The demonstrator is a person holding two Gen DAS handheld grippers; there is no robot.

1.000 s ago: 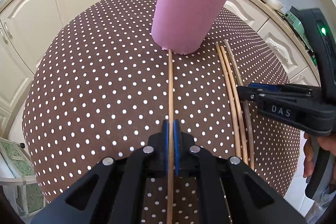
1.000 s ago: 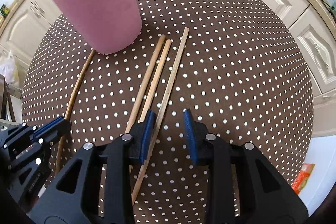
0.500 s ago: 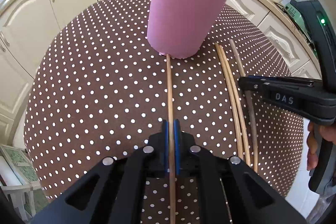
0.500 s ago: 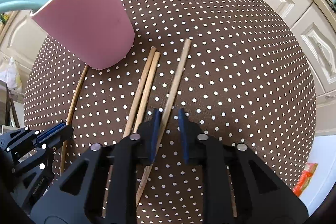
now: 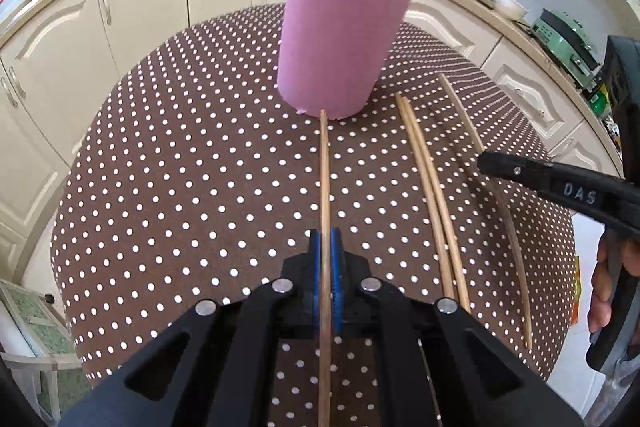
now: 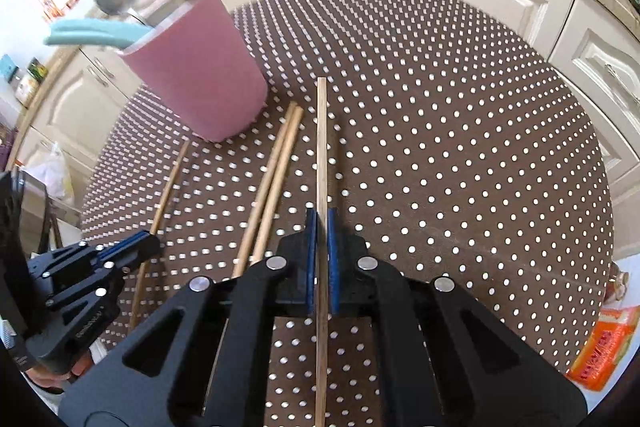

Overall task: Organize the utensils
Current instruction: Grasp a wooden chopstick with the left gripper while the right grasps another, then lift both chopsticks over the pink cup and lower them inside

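A pink cup (image 5: 340, 47) (image 6: 196, 83) stands on the brown dotted tablecloth (image 5: 180, 167), holding a teal-handled utensil and wooden sticks. My left gripper (image 5: 325, 243) is shut on a thin wooden chopstick (image 5: 325, 187) whose far end touches the cup's base. My right gripper (image 6: 321, 219) has its jaws closing, its blue pads pressed on a flat wooden stick (image 6: 321, 147) that points straight ahead. A pair of chopsticks (image 5: 430, 187) (image 6: 272, 183) lies side by side on the cloth between the two held sticks. Each gripper shows at the edge of the other's view.
Cream cabinets and a counter ring the round table. A white bowl (image 5: 508, 3) and a green appliance (image 5: 560, 35) sit on the counter at the right. An orange packet (image 6: 600, 343) lies off the table's near right edge. A hand grips the right tool's handle (image 5: 608, 287).
The right gripper's jaws closed onto the flat stick, which swung away from the chopstick pair and now points straight ahead. The left gripper kept its hold on its chopstick.
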